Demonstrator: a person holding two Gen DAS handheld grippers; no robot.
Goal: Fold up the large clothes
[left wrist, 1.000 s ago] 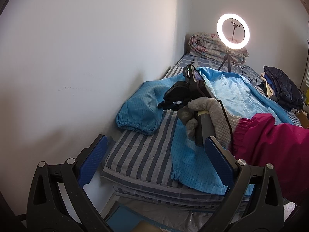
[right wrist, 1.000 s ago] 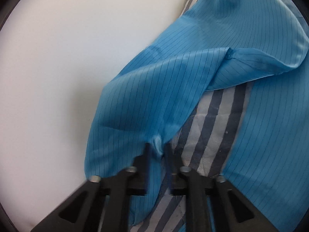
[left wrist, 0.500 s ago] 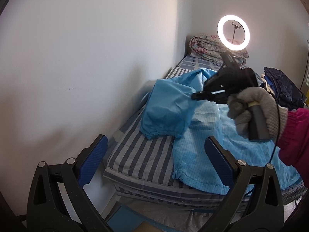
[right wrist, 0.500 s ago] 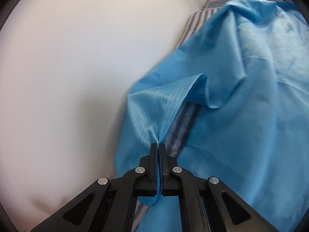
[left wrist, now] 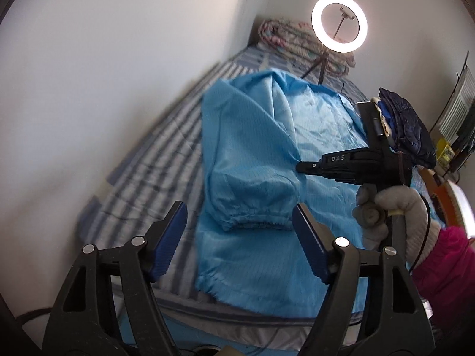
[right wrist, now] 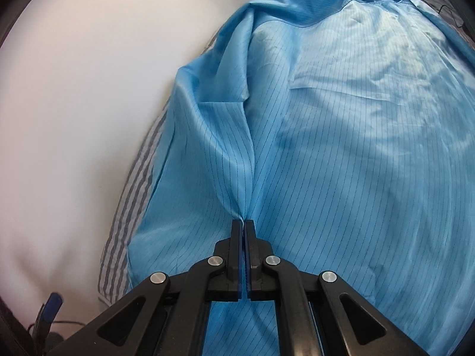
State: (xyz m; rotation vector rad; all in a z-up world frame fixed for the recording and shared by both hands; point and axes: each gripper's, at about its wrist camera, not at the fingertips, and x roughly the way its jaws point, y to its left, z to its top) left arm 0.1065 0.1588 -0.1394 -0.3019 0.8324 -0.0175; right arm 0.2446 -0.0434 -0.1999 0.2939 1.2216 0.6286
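The blue sleeve point(left wrist: 255, 195), a second ago draped toward the wall at the left of the frame over bare striped mattress point(left wrist: 154, 160), now lies across the garment's body point(right wrist: 341, 136) — its gathered cuff sits at centre frame. The right gripper point(left wrist: 299, 166), clamped on a pinch of sleeve fabric, has travelled from centre to the right side. The left gripper point(left wrist: 240, 231) has just been narrowing its jaws, nothing between them — the bed looms larger.

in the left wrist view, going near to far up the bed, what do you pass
left gripper → elastic cuff of the folded-over sleeve → blue garment spread on the striped bed → ring light on its stand → rolled floral quilt against the far wall
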